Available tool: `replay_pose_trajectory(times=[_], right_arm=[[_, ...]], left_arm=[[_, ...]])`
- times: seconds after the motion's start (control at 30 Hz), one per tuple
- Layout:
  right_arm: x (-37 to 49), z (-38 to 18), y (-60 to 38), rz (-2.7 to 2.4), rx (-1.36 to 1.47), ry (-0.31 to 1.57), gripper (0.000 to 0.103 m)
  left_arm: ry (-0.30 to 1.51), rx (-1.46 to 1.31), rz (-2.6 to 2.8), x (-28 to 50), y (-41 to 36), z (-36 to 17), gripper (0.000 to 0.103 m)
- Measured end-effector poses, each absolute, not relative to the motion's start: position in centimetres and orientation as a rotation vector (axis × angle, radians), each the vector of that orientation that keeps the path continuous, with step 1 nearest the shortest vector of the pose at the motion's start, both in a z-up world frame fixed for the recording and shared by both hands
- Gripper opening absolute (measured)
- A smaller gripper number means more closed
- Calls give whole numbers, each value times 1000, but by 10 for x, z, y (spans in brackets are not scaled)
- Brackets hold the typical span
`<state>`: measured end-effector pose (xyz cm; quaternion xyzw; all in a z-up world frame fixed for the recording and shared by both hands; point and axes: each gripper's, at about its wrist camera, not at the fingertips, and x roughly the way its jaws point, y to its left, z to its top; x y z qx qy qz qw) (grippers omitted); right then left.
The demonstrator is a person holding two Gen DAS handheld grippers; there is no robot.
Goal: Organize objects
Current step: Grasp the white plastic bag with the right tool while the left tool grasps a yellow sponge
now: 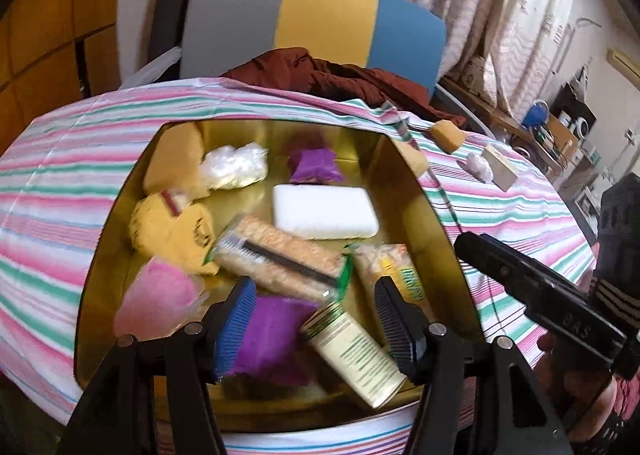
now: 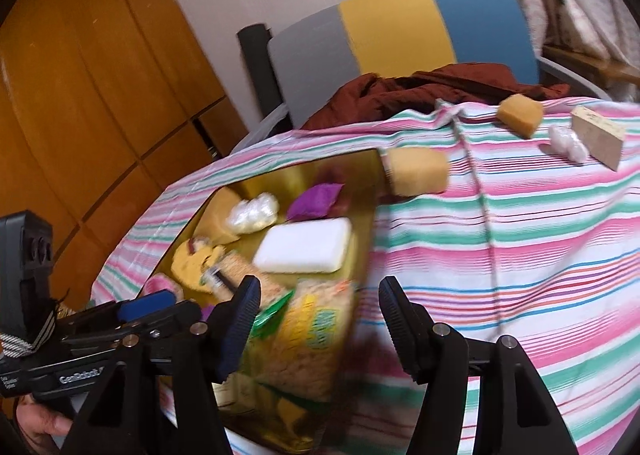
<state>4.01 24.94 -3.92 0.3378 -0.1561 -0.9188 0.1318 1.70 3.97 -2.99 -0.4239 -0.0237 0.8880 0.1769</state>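
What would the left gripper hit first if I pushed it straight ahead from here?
Probably the cream labelled tube lying between the open left gripper fingers inside the gold tin, then the rice-cracker pack beyond it. Depth is unclear.

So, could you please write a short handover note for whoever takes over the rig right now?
Left gripper: open, empty, above the gold tray.
Right gripper: open, empty, at the tray's right edge.
Done: white sponge, purple pouches, yellow cloth, snack packs and a carton already lie in the tray.
Left: out on the striped tablecloth remain a yellow sponge, a wooden block, a clear plastic wad, and a tan sponge beside the tray's corner.
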Motion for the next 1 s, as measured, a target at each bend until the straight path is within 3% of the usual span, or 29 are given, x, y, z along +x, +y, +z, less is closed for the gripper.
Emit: replay_pose_trajectory(times=[0.2, 0.37, 0.6, 0.77, 0.83, 1.0], right_arm=[[36, -41, 294, -2744, 980, -557, 64], [38, -45, 329, -2802, 983, -646, 67], [43, -52, 369, -2866, 997, -721, 73], [44, -57, 385, -2870, 1010, -779, 76], [43, -56, 389, -2881, 1005, -759, 83], [32, -56, 405, -2900, 1016, -718, 88]], left_arm=[[39, -1147, 2444, 0, 77, -18, 63], [204, -1103, 2354, -34, 123, -9, 75], [437, -1066, 2272, -87, 188, -5, 79], [535, -1155, 2111, -139, 226, -16, 80], [591, -1206, 2082, -156, 235, -25, 80], [754, -1257, 1995, -176, 253, -53, 80]])
